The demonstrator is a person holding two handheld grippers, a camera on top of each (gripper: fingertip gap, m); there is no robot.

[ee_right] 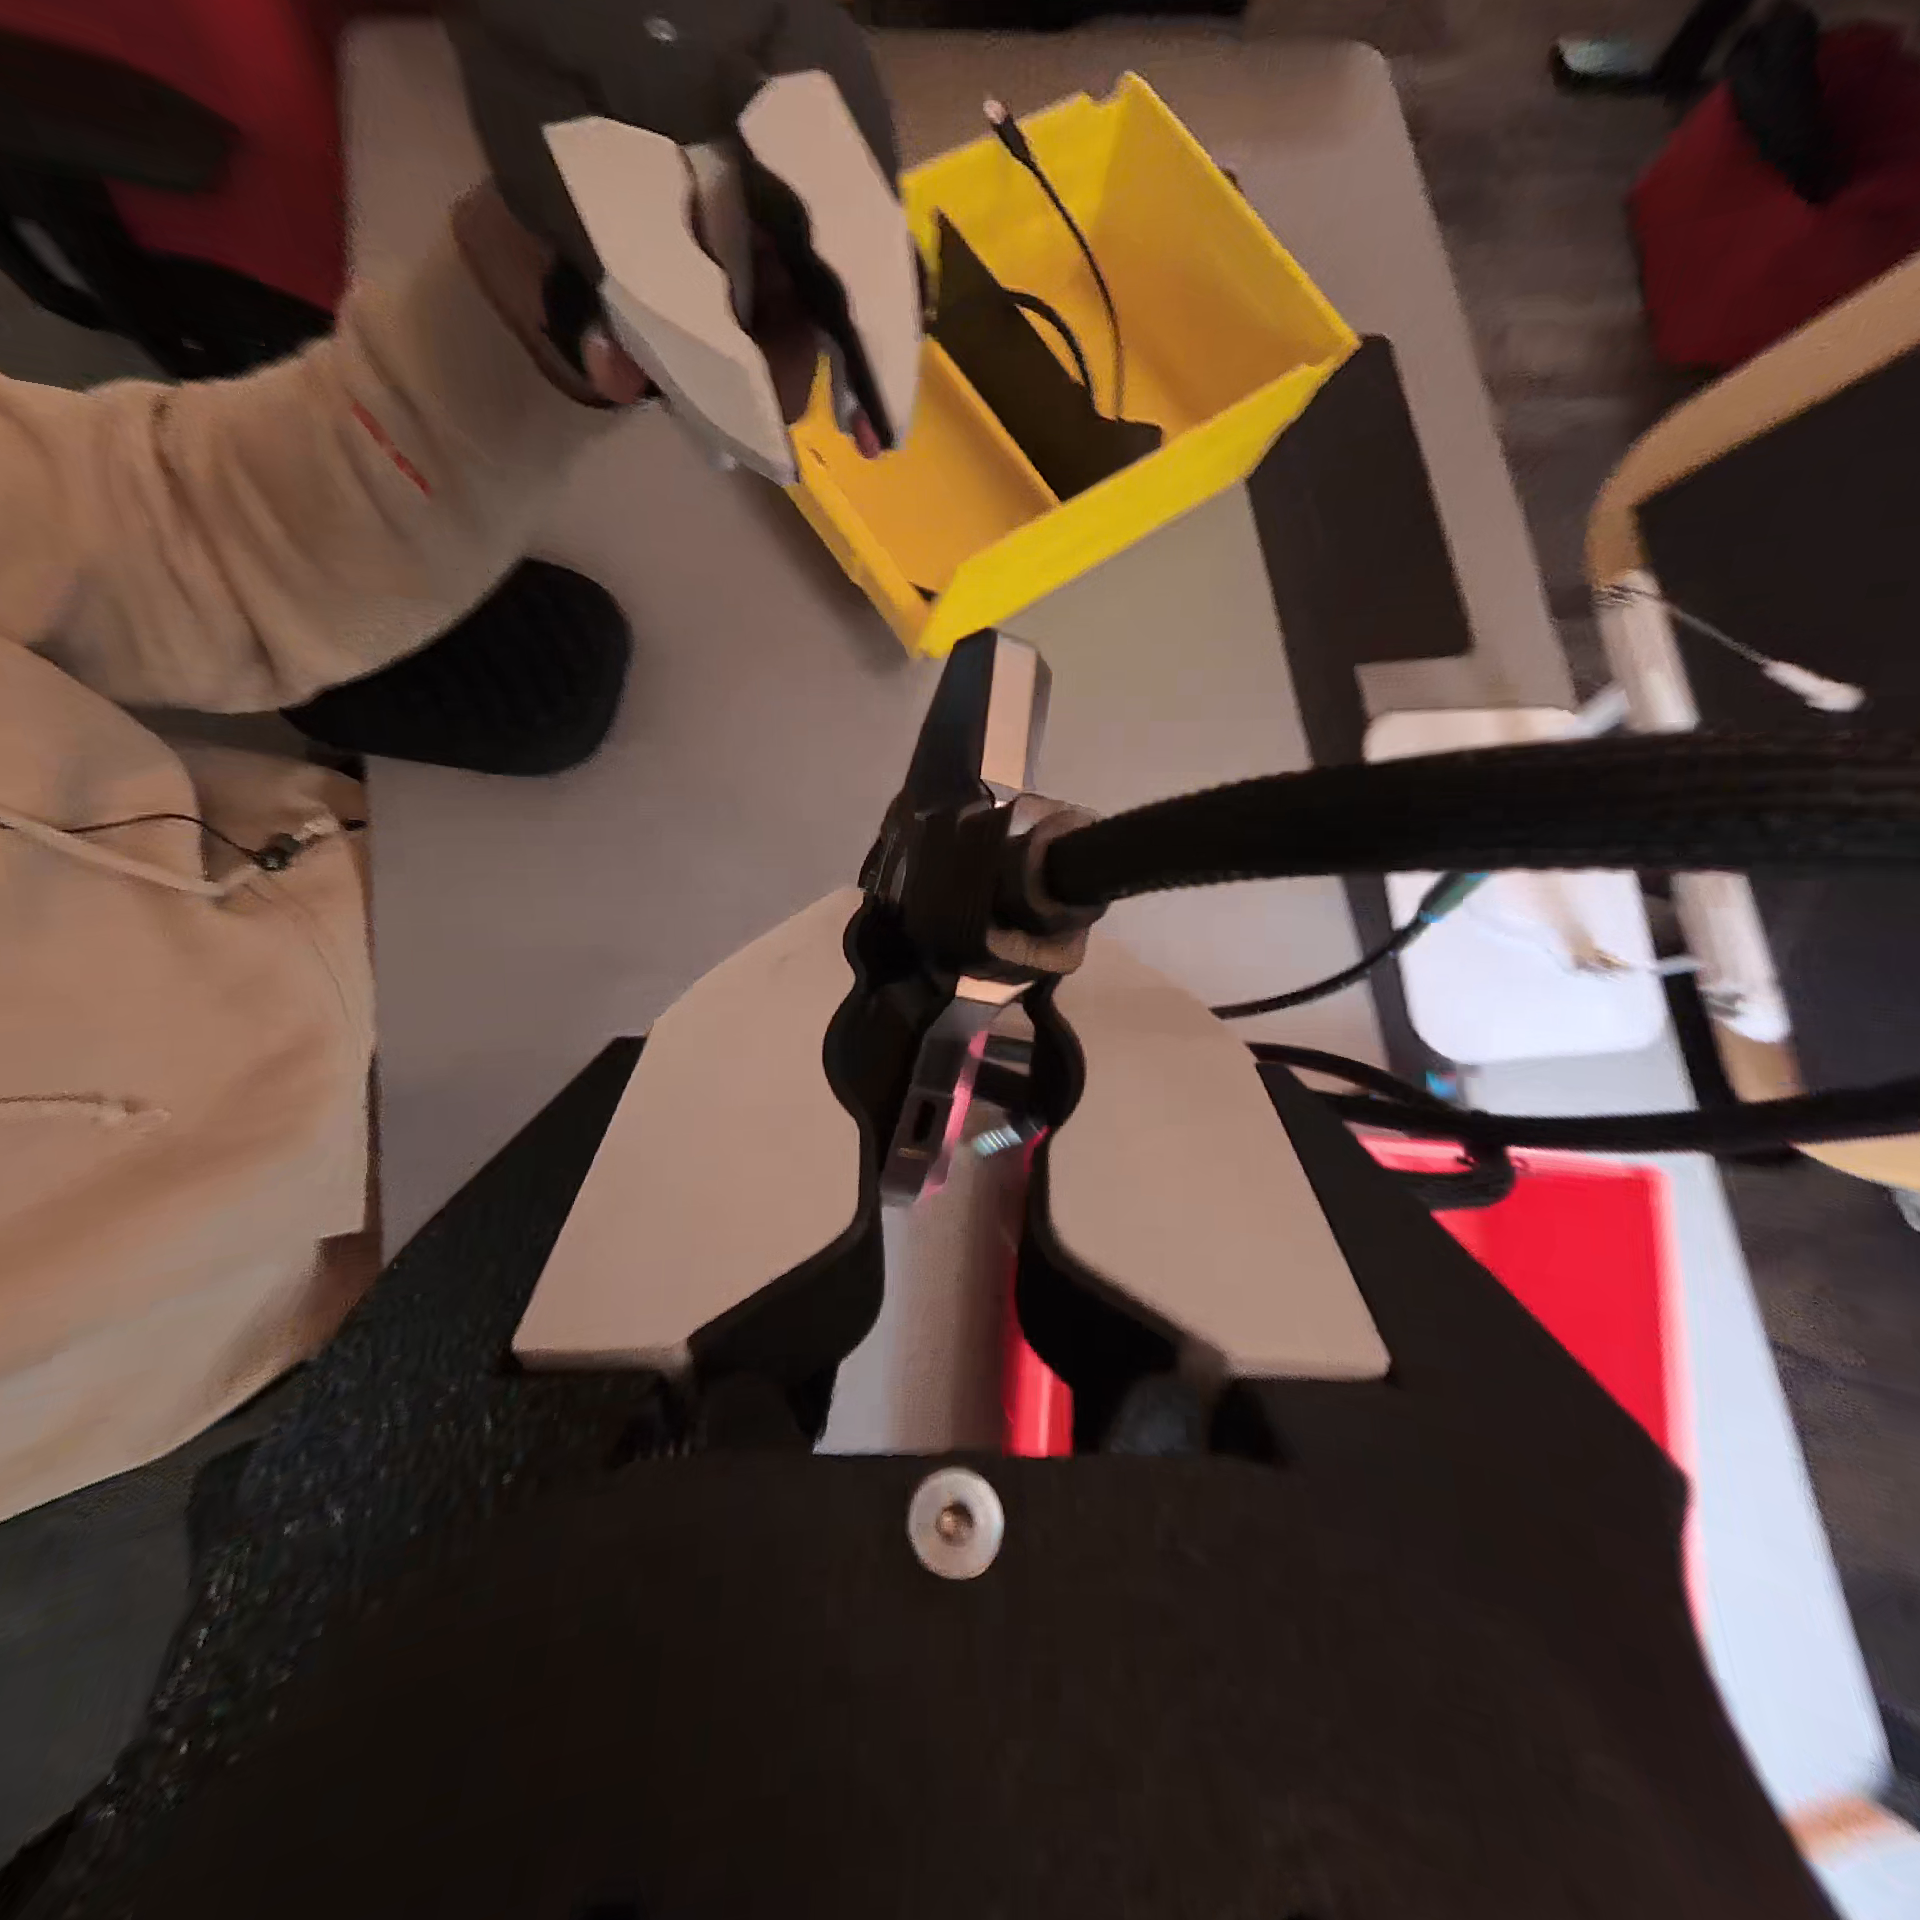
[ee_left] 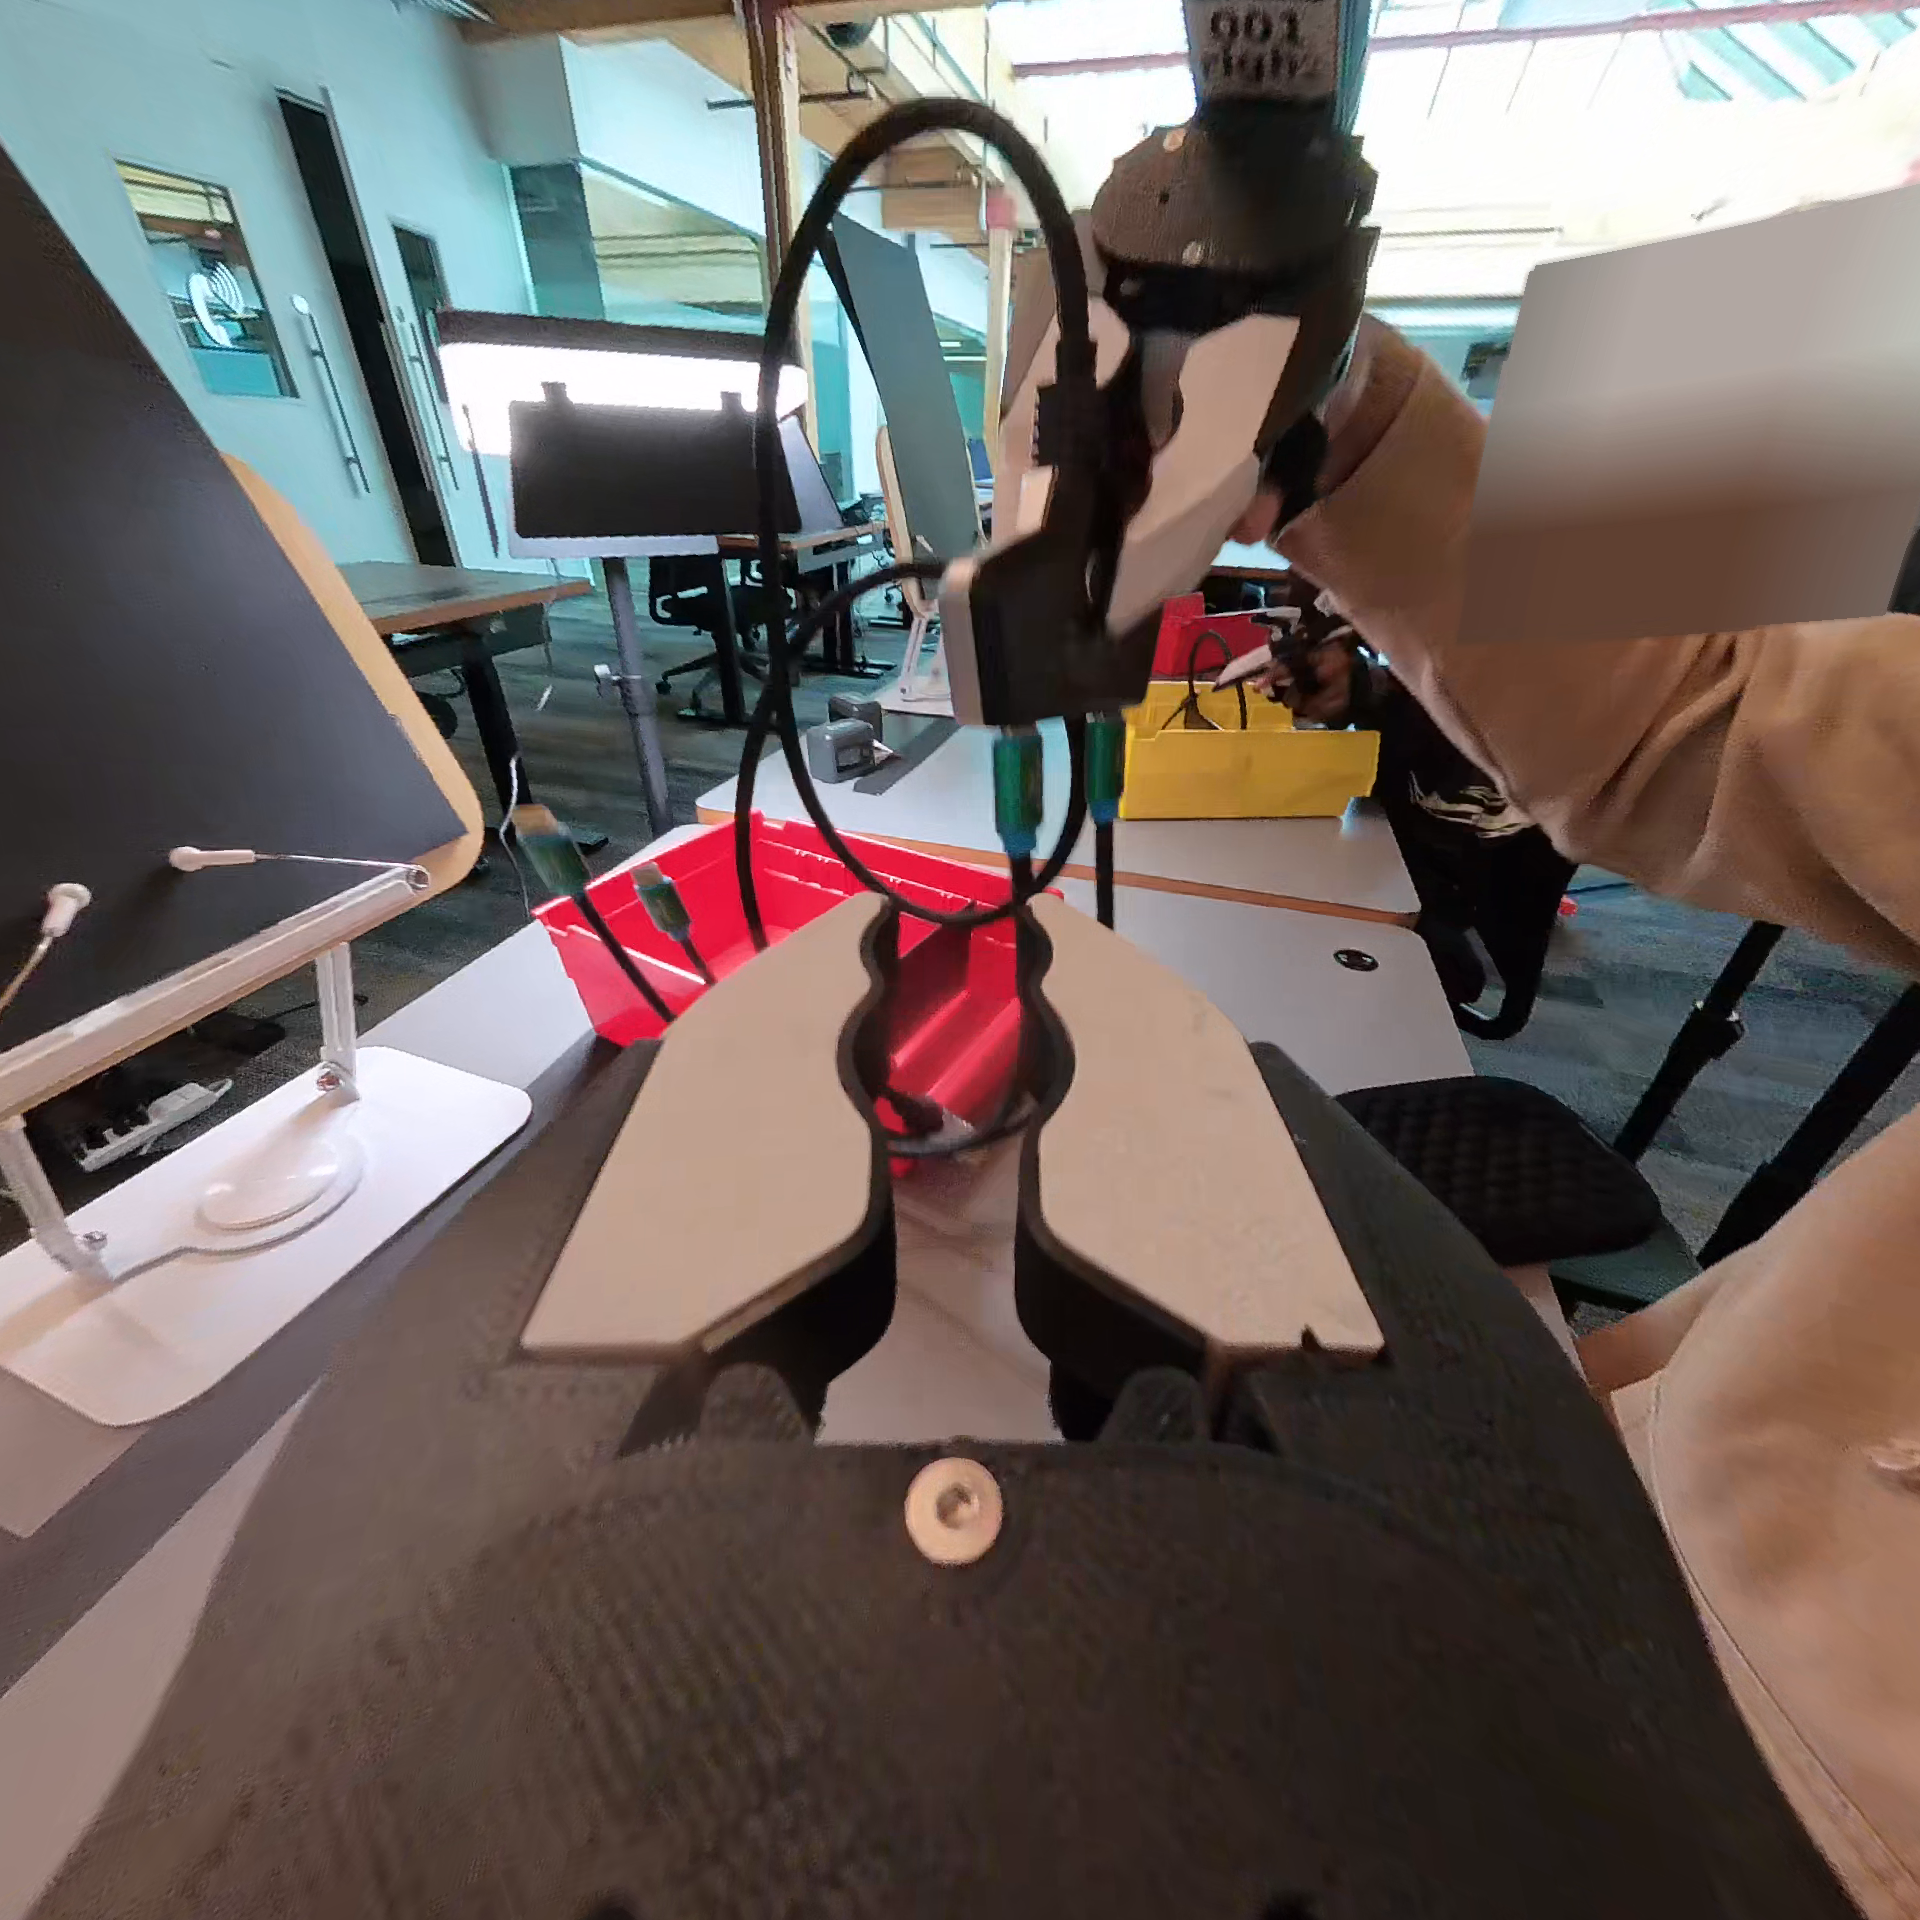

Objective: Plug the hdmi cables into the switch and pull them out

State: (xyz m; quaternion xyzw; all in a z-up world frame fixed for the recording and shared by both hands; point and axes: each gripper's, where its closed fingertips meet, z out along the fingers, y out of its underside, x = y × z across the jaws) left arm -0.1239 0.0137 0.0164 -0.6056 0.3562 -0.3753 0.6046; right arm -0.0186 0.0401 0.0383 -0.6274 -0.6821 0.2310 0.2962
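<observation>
Switch held in the air above the red bin

The right gripper is closed on the flat grey-and-black switch; two green-ended braided cables hang from it. The left gripper stands slightly open around a thin black cable, over the red plastic bin.

Red bin and yellow bin on grey tables, white stand alongside.

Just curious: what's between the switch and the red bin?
Two green-plugged black cables hang from the switch toward the red bin, in left wrist view.
</observation>
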